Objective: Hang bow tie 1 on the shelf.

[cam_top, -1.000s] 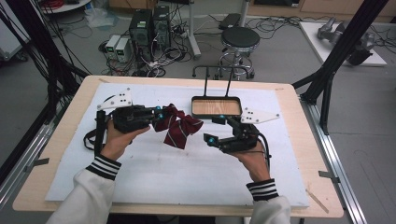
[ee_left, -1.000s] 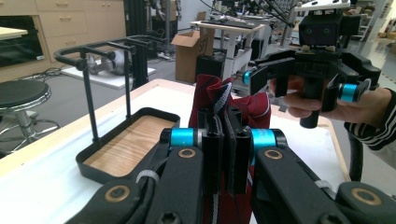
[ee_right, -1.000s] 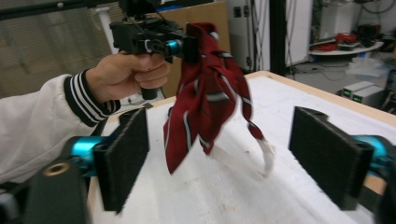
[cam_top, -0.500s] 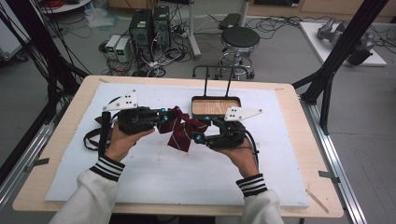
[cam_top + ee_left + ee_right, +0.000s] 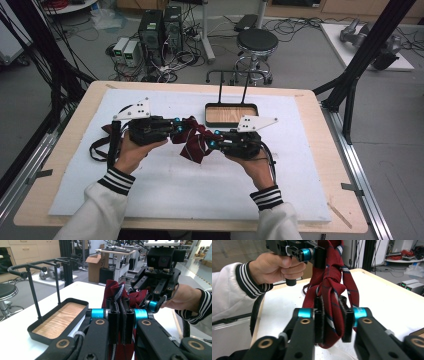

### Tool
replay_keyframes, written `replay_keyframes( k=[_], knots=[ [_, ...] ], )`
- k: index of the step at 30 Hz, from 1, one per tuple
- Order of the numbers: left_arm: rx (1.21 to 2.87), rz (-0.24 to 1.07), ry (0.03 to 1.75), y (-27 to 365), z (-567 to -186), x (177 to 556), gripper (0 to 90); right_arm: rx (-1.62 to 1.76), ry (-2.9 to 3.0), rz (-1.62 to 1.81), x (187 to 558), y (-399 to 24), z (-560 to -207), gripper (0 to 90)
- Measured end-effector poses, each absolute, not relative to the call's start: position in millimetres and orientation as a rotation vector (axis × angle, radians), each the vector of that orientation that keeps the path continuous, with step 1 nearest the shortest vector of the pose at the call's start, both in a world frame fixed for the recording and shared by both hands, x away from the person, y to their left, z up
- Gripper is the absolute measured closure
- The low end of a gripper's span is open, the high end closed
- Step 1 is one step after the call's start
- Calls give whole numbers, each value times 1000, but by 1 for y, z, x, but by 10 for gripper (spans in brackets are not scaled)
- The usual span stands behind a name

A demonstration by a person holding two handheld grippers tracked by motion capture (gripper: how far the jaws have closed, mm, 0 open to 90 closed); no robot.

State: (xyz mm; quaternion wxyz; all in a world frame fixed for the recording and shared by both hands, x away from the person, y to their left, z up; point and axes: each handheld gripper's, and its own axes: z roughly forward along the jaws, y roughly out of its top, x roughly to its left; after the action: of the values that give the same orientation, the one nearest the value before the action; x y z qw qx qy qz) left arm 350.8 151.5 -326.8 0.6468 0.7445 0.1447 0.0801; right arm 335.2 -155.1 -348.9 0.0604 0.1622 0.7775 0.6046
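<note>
A dark red striped necktie [image 5: 192, 144] hangs bunched between my two grippers above the white mat. My left gripper [image 5: 177, 131] is shut on its upper folds; in the left gripper view the jaws [image 5: 122, 315] clamp the tie [image 5: 115, 291]. From the right, my right gripper [image 5: 212, 145] has just been closing its jaws on the tie's lower loop. The right gripper view has the pads [image 5: 332, 322] pressing the fabric [image 5: 332, 282], with the left gripper [image 5: 317, 255] holding the tie above.
A black tray with a wooden bottom [image 5: 209, 114] and a tall handle stands just behind the grippers, also at the left of the left gripper view [image 5: 37, 333]. A white mat [image 5: 165, 185] covers the wooden table. A stool [image 5: 256, 42] stands beyond the far edge.
My right gripper moved left to the tie, and its jaws went from wide open to shut on the fabric. The left gripper kept its grip and barely moved.
</note>
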Motion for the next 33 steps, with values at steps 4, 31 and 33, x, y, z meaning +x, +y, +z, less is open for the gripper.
replay_keyframes(
  k=[4, 31, 33],
  knots=[
    [1695, 180, 330, 151, -327, 351, 868, 485, 2350, 1823, 335, -156, -349, 849],
    [1674, 334, 412, 171, -345, 341, 185, 577, 2192, 1819, 337, -183, -340, 861],
    [1669, 352, 418, 175, -348, 339, 175, 593, 2167, 1817, 337, -188, -339, 861]
  ],
)
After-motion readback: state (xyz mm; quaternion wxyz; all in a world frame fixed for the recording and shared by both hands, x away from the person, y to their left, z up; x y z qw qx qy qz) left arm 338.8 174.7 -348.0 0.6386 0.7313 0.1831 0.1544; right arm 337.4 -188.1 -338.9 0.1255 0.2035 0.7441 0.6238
